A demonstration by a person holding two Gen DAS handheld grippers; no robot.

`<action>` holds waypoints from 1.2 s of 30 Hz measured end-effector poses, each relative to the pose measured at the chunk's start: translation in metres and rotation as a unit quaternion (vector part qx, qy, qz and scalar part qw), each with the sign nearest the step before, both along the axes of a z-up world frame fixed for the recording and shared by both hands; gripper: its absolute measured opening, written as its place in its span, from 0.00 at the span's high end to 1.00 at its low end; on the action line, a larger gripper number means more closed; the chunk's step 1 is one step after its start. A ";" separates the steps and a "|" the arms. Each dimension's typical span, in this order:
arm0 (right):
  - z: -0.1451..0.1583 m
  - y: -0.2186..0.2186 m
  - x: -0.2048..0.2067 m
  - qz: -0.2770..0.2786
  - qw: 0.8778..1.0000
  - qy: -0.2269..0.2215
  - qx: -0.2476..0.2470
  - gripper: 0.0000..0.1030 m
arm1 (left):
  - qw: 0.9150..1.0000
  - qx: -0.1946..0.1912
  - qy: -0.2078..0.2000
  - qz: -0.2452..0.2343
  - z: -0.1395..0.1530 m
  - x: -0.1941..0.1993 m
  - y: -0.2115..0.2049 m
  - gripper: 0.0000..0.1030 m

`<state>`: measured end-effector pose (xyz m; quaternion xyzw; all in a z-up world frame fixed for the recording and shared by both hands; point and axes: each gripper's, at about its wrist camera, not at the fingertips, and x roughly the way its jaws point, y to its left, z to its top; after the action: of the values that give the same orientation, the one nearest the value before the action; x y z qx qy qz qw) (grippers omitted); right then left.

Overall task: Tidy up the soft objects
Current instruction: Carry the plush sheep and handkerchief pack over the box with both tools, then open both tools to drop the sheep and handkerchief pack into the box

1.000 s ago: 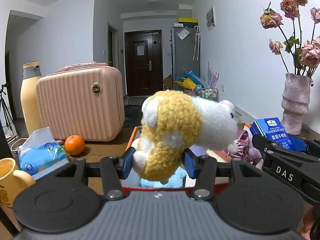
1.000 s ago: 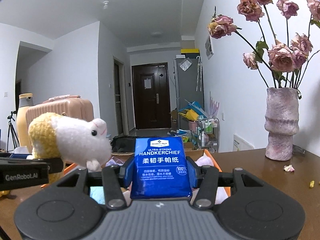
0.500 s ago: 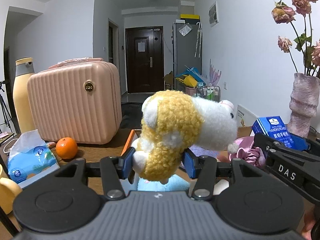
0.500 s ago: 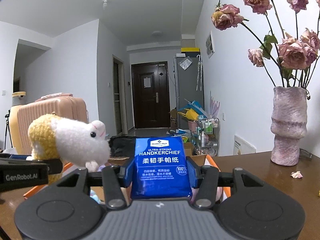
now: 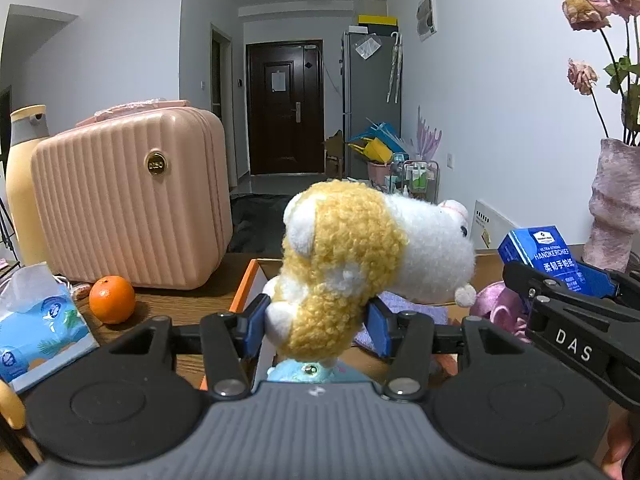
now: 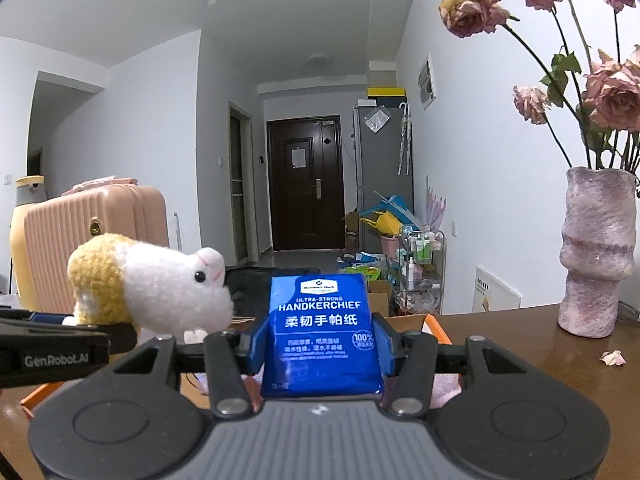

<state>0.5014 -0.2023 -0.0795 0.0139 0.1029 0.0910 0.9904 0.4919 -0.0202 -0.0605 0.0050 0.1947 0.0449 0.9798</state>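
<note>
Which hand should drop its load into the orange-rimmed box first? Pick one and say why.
Left, probably. The left gripper holds the plush toy right over the box, above a blue soft item. The right gripper, clamped on the handkerchief pack, seems nearer the box's right edge.

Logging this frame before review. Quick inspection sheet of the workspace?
Surface: brown wooden table, a fallen petal on it.
Job's things: plush toy; blue handkerchief pack; orange-rimmed box holding soft items.
Clutter: pink suitcase, orange, tissue pack, vase of dried roses.
Grippers: left gripper shut on the plush toy; right gripper shut on the handkerchief pack.
Cables: nothing seen.
Surroundings: hallway, dark door.
</note>
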 end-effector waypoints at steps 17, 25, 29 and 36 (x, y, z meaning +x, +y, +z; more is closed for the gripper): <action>-0.002 -0.002 0.022 0.006 1.000 0.015 0.004 0.51 | 1.000 -0.004 0.018 0.000 -0.005 0.020 0.001 0.50; -0.002 -0.006 0.026 0.001 1.000 0.023 0.008 0.49 | 1.000 -0.007 0.019 0.000 -0.004 0.023 0.004 0.39; -0.003 -0.010 0.026 -0.002 0.999 0.030 0.021 0.26 | 1.000 -0.011 0.004 0.017 -0.001 0.020 0.009 0.10; -0.004 -0.016 0.022 -0.029 0.999 0.014 0.029 0.00 | 0.999 -0.014 -0.005 0.047 0.000 0.019 0.016 0.00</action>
<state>0.5236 -0.2178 -0.0838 0.0470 0.1141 0.0648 0.9902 0.5112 -0.0046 -0.0609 -0.0181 0.1908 0.0878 0.9775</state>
